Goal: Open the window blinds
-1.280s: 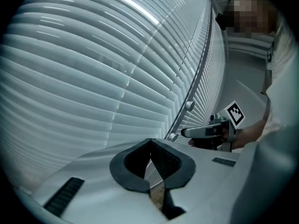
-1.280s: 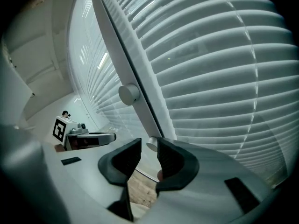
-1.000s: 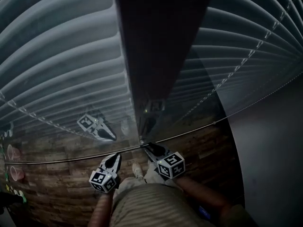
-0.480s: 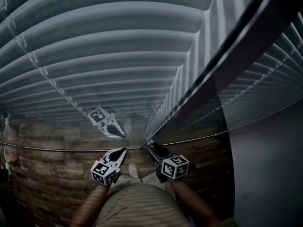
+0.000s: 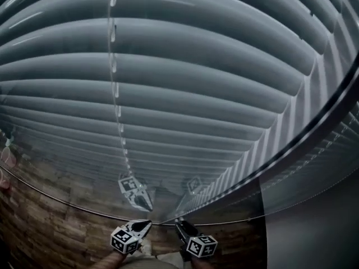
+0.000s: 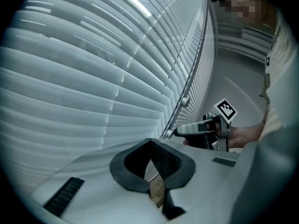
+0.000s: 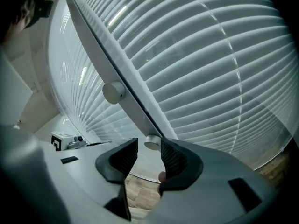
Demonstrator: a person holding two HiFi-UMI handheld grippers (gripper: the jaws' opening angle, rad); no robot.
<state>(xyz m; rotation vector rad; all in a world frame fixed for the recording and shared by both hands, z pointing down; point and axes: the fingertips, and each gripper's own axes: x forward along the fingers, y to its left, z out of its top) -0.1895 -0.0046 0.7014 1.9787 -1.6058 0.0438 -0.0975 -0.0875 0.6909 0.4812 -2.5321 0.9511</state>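
White horizontal blinds (image 5: 168, 66) fill the head view, behind glass, with a thin ladder cord (image 5: 115, 72) running down them. A dark upright window bar (image 5: 314, 133) crosses at the right and carries two round silver knobs, an upper one (image 7: 113, 92) and a lower one (image 7: 152, 143). My right gripper (image 7: 148, 154) is open; its jaws have just been opening. The lower knob sits between its tips, close to the right pad. My left gripper (image 6: 150, 146) is shut on nothing, just left of the right gripper (image 5: 178, 224) at the foot of the glass.
Wood-plank floor (image 5: 33, 223) lies below the glass. A plain grey wall (image 5: 308, 234) stands to the right of the window bar. The glass mirrors the grippers as a reflection (image 5: 134, 192). The person's pale sleeve (image 6: 280, 125) is at the right of the left gripper view.
The head view has swung up and left, so the blinds fill it and the window bar has shifted right. Both grippers sit lower in frame, still side by side at the glass.
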